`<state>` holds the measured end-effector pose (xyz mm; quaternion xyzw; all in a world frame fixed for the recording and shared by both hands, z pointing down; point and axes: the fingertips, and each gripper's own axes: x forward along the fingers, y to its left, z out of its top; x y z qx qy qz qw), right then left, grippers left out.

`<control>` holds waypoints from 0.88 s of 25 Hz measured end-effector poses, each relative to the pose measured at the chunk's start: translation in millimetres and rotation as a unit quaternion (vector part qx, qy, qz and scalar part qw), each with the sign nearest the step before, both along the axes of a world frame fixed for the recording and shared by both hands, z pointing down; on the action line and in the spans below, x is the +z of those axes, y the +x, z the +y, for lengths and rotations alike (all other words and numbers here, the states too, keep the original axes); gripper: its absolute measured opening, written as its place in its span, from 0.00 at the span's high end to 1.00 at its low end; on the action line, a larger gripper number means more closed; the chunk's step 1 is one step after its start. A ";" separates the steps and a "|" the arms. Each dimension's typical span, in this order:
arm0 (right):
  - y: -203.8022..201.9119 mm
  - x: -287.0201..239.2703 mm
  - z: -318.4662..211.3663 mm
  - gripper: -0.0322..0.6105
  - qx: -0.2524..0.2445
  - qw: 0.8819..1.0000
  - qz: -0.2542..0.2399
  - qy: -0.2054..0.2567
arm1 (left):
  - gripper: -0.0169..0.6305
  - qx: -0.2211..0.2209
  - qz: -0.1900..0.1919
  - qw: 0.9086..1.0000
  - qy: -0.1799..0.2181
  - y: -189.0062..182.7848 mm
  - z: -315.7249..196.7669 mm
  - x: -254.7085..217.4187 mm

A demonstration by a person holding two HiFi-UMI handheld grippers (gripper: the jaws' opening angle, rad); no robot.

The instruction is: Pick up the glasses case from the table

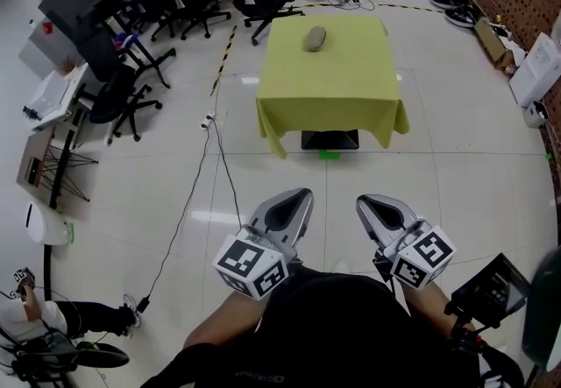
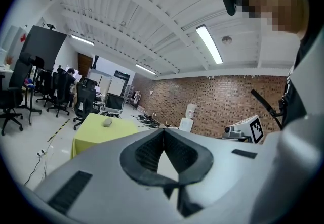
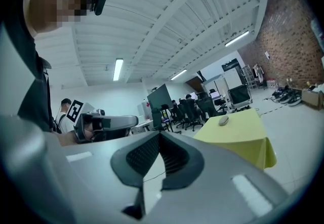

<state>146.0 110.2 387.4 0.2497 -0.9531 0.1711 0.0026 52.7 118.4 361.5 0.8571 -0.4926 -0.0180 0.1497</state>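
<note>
The case [image 1: 315, 38] is seen lying flat toward the far side of the yellow-green table [image 1: 351, 106], well apart from both grippers. It is judged not yet reached, so nothing is held. The left gripper [image 1: 296, 197] and the right gripper [image 1: 368, 201] are carried side by side, close in front of the person's body and over the floor [image 1: 438, 185], presumably because the table must first be approached. Both pairs of jaws are pressed together with nothing between them (each gripper view shows them meeting at the tips). Both grippers are pointed roughly level, toward the table, with the case set off to one side in each gripper view.
</note>
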 end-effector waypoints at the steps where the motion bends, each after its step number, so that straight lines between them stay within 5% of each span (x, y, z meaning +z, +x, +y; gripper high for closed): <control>1: 3.5 0.0 -3.7 0.95 0.000 1.000 -0.003 -0.001 | 0.96 -0.001 -0.002 1.000 -0.001 2.8 -3.1 -0.2; 22: 20.6 10.0 -14.7 0.95 0.004 1.000 -0.016 -0.014 | 0.96 -0.005 -0.002 1.000 -0.013 20.6 -10.8 10.2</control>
